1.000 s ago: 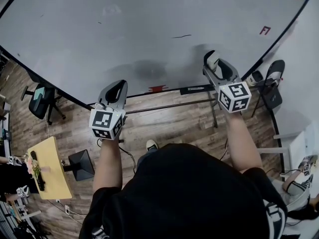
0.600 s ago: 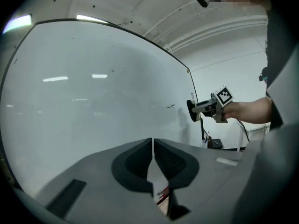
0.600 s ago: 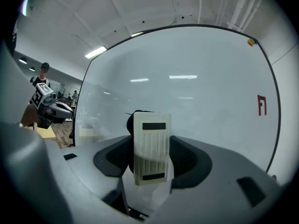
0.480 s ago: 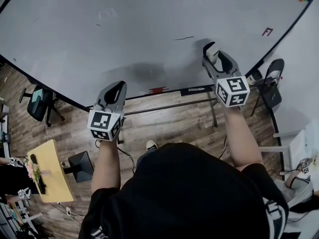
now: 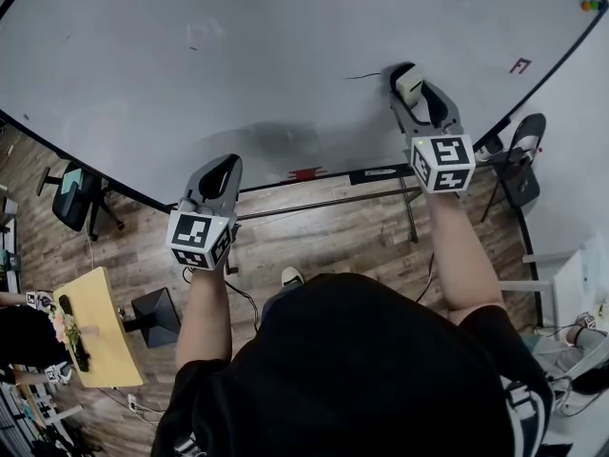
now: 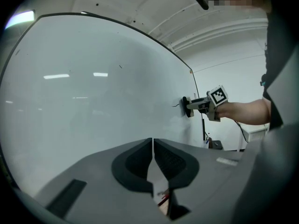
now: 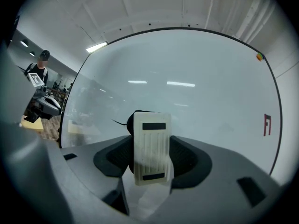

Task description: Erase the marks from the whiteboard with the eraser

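A large whiteboard [image 5: 247, 55] fills the top of the head view. My right gripper [image 5: 407, 84] is shut on a cream eraser [image 7: 150, 146] with a black pad, and the pad rests against the board. A thin black line [image 5: 362, 75] runs left from the eraser [image 5: 409, 84]; the same black line [image 7: 119, 122] shows in the right gripper view. A small red mark [image 5: 520, 66] sits further right on the board, red mark [image 7: 267, 124]. My left gripper [image 5: 217, 173] hangs low near the board's bottom edge, shut and empty, left gripper [image 6: 153, 154].
A marker tray [image 5: 381, 173] runs along the board's lower edge with a red object [image 5: 303, 171] on it. Coloured magnets [image 5: 594, 5] sit at the board's top right corner. Wooden floor, a chair [image 5: 78, 194], a small yellow table [image 5: 95, 327] and a stand [image 5: 521, 160] lie below.
My right gripper has carried the eraser up the board to the right end of the black line. The left gripper has barely moved.
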Available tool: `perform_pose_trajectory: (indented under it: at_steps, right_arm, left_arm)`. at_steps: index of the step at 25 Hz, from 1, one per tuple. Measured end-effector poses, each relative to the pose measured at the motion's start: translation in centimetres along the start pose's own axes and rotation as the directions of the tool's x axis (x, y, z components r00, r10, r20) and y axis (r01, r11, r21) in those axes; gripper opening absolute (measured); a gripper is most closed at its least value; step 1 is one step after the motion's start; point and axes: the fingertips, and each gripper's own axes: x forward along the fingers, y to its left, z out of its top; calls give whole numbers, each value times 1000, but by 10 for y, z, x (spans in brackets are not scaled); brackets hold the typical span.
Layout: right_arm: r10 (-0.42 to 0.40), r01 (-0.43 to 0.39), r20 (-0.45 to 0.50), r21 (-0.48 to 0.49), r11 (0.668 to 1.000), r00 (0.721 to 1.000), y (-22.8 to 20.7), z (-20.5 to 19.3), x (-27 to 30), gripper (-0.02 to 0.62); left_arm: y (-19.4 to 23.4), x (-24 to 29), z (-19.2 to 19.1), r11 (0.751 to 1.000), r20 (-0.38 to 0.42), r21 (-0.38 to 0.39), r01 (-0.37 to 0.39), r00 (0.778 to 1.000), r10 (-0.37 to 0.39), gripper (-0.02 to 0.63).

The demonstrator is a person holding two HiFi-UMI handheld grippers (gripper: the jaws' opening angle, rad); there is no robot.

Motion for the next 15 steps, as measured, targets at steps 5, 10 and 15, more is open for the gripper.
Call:
perform_pose_trajectory:
  at_steps: [5,10,15]
  right_arm:
    - [-21,21,0,-11,1000,1000,1,1,8,235]
    - [-33,33,2,-31,999,999,4,3,10,235]
    - [-24,25,7,-54,998,1000,16,10,14,235]
  left_arm:
    - [5,2,-4,1000,-1,-4,0,1000,0,23]
    - [7,4,-8,1000,-4,-6,5,1000,-5,23]
    - [9,4,-10,1000,-4,-10,10,1000,-10,23]
